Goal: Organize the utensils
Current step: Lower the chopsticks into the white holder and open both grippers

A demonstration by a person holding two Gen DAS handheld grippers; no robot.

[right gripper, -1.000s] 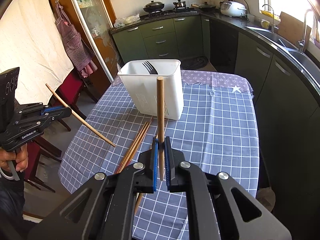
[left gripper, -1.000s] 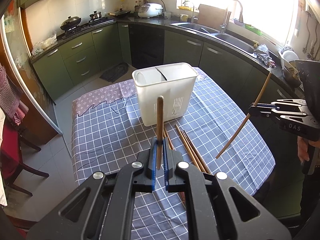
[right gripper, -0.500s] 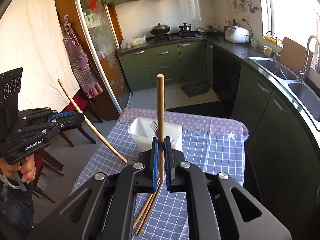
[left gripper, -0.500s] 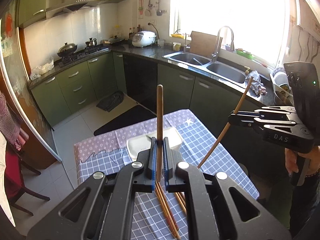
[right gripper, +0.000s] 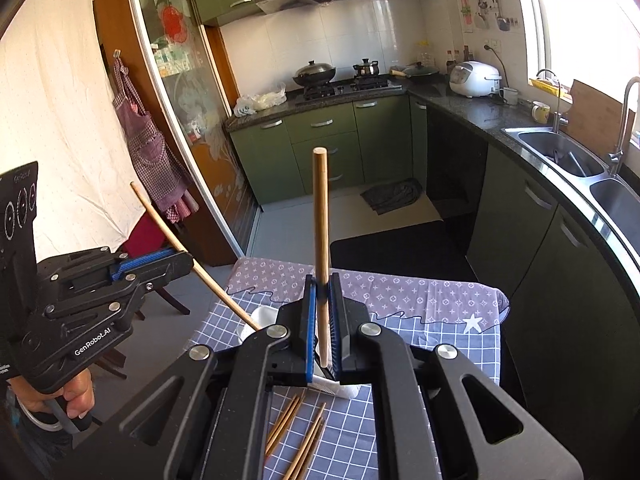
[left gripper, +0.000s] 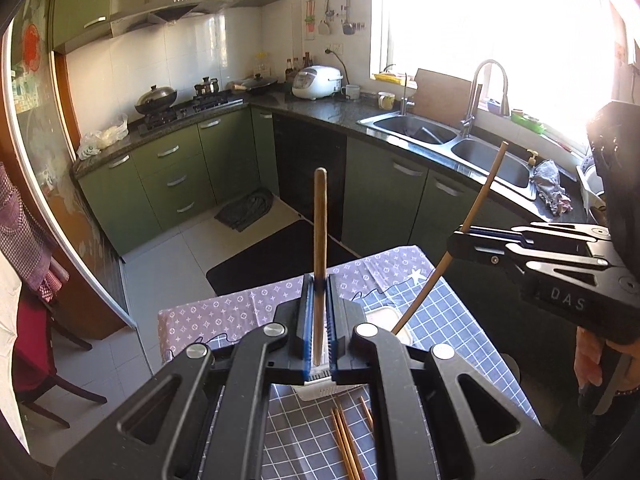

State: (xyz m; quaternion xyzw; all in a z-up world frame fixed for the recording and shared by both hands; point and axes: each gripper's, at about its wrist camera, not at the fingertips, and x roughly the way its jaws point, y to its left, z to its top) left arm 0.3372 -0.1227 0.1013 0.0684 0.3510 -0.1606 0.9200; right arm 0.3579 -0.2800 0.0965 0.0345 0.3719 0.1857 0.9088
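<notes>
1. We see the left tongs (left gripper: 319, 320) clenched on one wooden chopstick (left gripper: 320, 240), which stands upright between the blue pads.
2. We see the right tongs (right gripper: 322, 316) clenched on a second chopstick (right gripper: 321, 240), also upright in its own view.
3. In the left wrist view, the right tongs (left gripper: 460, 236) appear at the right with their chopstick slanted, its lower tip over the white utensil holder (left gripper: 390, 314).
4. In the right wrist view, the left tongs (right gripper: 180, 258) appear at the left; their chopstick slants down toward the holder's rim (right gripper: 260, 316).
5. The holder stands on the checked cloth of the tabletop (left gripper: 460, 320), toward its far edge and mostly hidden behind the tongs.
6. Loose chopsticks (right gripper: 300, 436) lie on the tabletop on the near side of the holder.
7. We cannot tell whether either tip touches the holder.
</notes>
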